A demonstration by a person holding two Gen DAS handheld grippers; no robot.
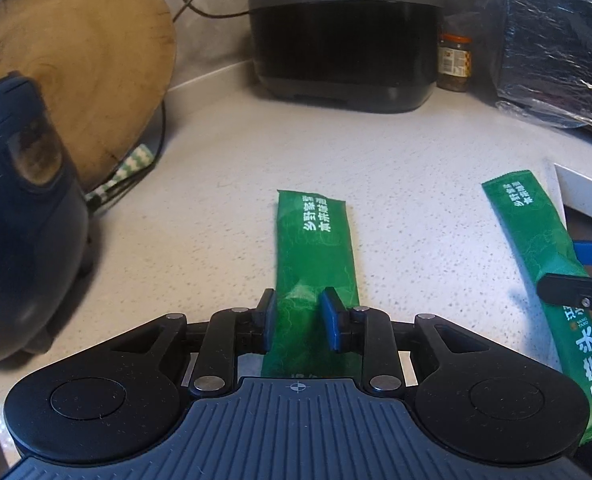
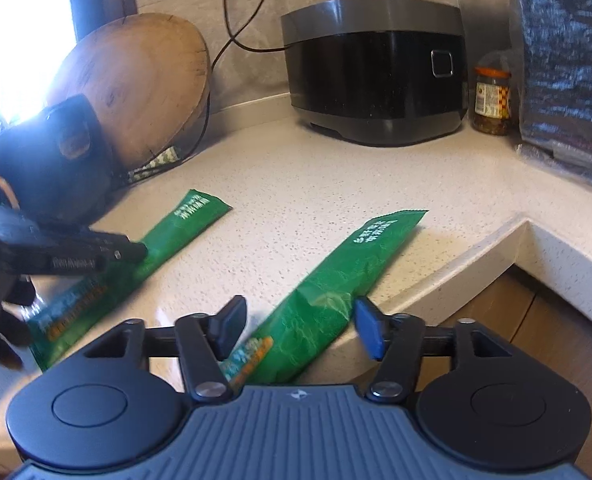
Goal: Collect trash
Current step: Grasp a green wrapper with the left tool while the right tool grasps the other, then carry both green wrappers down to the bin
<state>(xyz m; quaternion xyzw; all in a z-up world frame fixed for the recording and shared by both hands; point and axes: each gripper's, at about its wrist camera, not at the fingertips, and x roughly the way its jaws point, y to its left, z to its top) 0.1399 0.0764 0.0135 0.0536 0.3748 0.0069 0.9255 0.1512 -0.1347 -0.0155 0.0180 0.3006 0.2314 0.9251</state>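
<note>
Two long green snack wrappers lie on the speckled countertop (image 1: 216, 168). In the left wrist view, one wrapper (image 1: 315, 240) runs straight ahead. My left gripper (image 1: 299, 316) pinches its near part, and the film is creased between the blue pads. The second wrapper (image 2: 359, 264) lies slanted by the counter's front edge. My right gripper (image 2: 299, 326) straddles its near end, its jaws wide and its pads off the film. The right wrist view shows the left gripper's finger (image 2: 128, 252) on the first wrapper (image 2: 184, 224). The second wrapper (image 1: 535, 236) also shows at the left view's right side.
A round wooden board (image 1: 84, 64) leans on the wall at back left, with a dark blue vessel (image 1: 20, 216) in front. A black rice cooker (image 2: 375, 68) and its cord, a jar (image 2: 491, 100) and a plastic-wrapped dark bundle (image 2: 567, 76) line the back. The counter edge (image 2: 475, 248) steps down on the right.
</note>
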